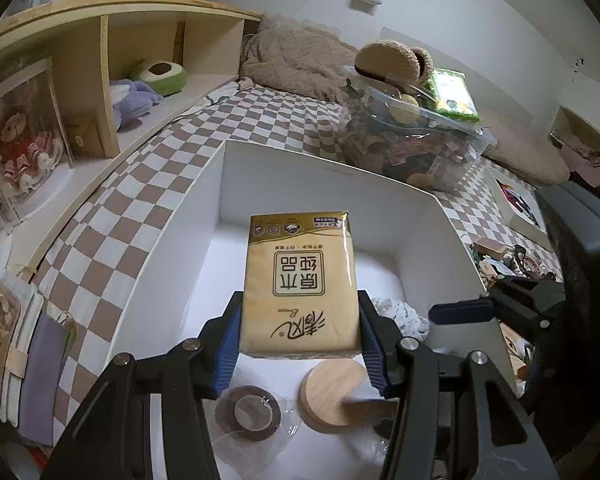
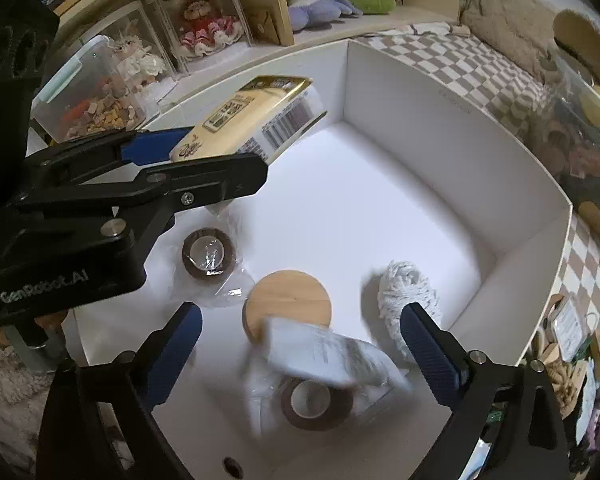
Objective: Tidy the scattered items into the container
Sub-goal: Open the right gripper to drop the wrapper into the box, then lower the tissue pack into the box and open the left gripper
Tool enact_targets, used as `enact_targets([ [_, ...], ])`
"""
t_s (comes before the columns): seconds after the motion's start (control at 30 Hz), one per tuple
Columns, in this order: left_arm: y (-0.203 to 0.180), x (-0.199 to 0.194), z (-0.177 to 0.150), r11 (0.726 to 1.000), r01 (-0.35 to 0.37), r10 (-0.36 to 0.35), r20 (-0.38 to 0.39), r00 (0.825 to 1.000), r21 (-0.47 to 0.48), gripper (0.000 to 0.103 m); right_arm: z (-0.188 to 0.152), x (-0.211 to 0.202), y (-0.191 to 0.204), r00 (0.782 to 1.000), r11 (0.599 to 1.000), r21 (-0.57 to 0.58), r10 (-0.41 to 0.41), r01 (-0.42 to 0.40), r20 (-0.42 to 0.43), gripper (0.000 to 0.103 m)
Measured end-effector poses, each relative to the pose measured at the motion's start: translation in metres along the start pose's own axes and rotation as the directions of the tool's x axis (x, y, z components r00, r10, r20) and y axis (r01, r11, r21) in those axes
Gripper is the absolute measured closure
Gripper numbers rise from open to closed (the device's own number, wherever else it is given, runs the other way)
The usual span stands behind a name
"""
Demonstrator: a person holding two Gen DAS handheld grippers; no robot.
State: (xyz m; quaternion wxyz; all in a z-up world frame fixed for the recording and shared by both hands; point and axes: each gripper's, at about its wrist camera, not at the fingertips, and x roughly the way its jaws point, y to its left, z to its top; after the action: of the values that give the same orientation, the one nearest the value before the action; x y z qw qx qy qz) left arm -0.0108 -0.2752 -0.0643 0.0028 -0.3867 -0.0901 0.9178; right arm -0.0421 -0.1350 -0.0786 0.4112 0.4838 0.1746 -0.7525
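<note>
My left gripper [image 1: 300, 328] is shut on a yellow tissue pack [image 1: 300, 284] and holds it above the white box [image 1: 420, 216]. The same pack [image 2: 252, 120] and the left gripper [image 2: 196, 156] show in the right wrist view, over the box's left side. My right gripper [image 2: 300, 344] is open above the box [image 2: 520, 184]; a wrapped brown tape roll with a white label [image 2: 316, 376], blurred, is below it. In the box lie another brown tape roll [image 2: 208, 256], a round wooden lid [image 2: 288, 300] and a white yarn bundle [image 2: 408, 292].
The box sits on a checkered bedsheet [image 1: 148, 200]. A clear bin of toys [image 1: 412, 136] stands behind it. A wooden shelf [image 1: 140, 80] with plush toys runs along the left. More small items [image 2: 568, 344] lie to the right of the box.
</note>
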Motion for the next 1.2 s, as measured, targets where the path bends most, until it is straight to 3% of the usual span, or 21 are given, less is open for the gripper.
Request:
enact_targets([
  [0.43,-0.010,0.000,0.002,1.000,-0.005,0.005,-0.005,1.000,0.026,0.051,-0.006,-0.025,-0.010,0.999,1.000,0.009,0.013,-0.013,0.052,0.003],
  [0.53,-0.010,0.000,0.001,1.000,-0.006,0.006,-0.007,1.000,0.025,0.051,-0.008,-0.027,-0.008,1.000,0.999,-0.036,-0.026,0.026,0.013,0.003],
  [0.67,-0.011,-0.001,0.001,1.000,-0.004,0.005,-0.010,1.000,0.025,0.051,-0.013,-0.019,0.007,0.985,0.964,-0.225,-0.161,0.143,-0.061,0.003],
  [0.87,-0.010,-0.004,0.002,1.000,-0.003,0.003,0.000,1.000,0.018,0.051,-0.017,0.005,0.024,0.959,0.900,-0.421,-0.212,0.116,-0.189,0.003],
  [1.0,-0.009,-0.003,0.002,1.000,0.000,0.000,-0.001,1.000,0.013,0.051,-0.007,0.015,0.020,0.949,0.917,-0.390,-0.192,0.083,-0.249,0.002],
  [1.2,-0.004,0.000,-0.001,1.000,-0.009,0.009,-0.015,1.000,0.005,0.051,0.004,0.030,0.007,0.930,0.924,-0.369,-0.215,0.095,-0.298,0.002],
])
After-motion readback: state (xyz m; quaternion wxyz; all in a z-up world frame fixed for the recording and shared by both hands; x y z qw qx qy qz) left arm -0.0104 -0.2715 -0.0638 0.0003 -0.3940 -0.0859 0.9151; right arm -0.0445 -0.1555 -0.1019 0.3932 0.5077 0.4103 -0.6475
